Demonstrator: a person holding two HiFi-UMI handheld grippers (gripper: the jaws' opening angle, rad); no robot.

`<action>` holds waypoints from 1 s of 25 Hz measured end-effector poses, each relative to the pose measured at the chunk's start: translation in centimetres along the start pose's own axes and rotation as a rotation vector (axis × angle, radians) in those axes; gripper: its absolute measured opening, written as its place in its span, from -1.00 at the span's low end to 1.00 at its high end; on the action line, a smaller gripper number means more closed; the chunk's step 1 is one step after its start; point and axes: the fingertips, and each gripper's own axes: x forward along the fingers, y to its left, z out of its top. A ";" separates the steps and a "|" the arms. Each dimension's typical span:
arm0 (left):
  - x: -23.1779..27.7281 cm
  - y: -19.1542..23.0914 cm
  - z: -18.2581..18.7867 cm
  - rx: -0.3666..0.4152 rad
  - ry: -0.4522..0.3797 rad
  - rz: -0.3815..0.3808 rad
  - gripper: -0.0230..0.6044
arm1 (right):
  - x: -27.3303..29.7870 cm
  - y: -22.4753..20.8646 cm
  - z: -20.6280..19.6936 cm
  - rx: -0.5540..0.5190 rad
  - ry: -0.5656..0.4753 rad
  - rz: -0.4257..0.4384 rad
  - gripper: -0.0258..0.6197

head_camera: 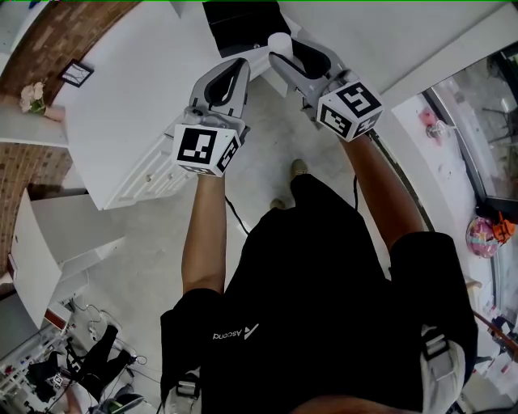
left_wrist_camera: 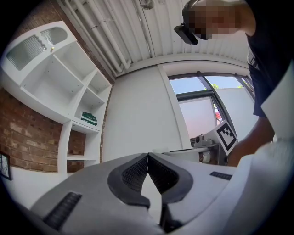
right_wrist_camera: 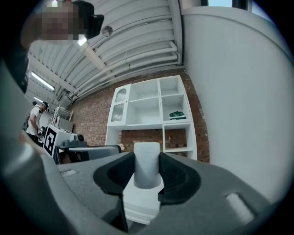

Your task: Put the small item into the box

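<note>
While short of the black rectangular box [head_camera: 243,24] by the white tabletop [head_camera: 137,105], noted small white plastic-looking cylinder [right_wrist_camera: 147,158] upright, clamped in right gripper [right_wrist_camera: 147,170], jaws partly apart against its sides, probably for a steady drop. Looks smooth, matte, flat-topped, unmarked. Noted left gripper [left_wrist_camera: 148,158] pinched closed, empty, likely spare.

White shelf unit [right_wrist_camera: 147,110] against a brick wall [right_wrist_camera: 92,121], a green item [right_wrist_camera: 177,115] in one right-hand compartment
</note>
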 end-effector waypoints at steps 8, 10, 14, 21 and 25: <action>3.2 4.1 -2.7 -0.014 0.036 0.030 -0.93 | 3.8 -4.0 -2.7 -0.019 0.049 -0.007 -0.40; 4.5 5.2 -3.6 -0.013 0.046 0.035 -0.93 | 5.1 -5.4 -3.5 -0.014 0.060 -0.008 -0.40; 7.5 8.0 -5.0 -0.006 0.057 0.042 -0.93 | 8.0 -8.7 -5.0 -0.009 0.091 -0.010 -0.40; 12.9 12.6 -8.0 0.001 0.084 0.073 -0.93 | 13.0 -14.3 -8.5 0.023 0.218 0.005 -0.40; 15.3 15.2 -10.1 0.000 0.112 0.105 -0.93 | 15.9 -16.9 -11.4 0.037 0.332 0.028 -0.40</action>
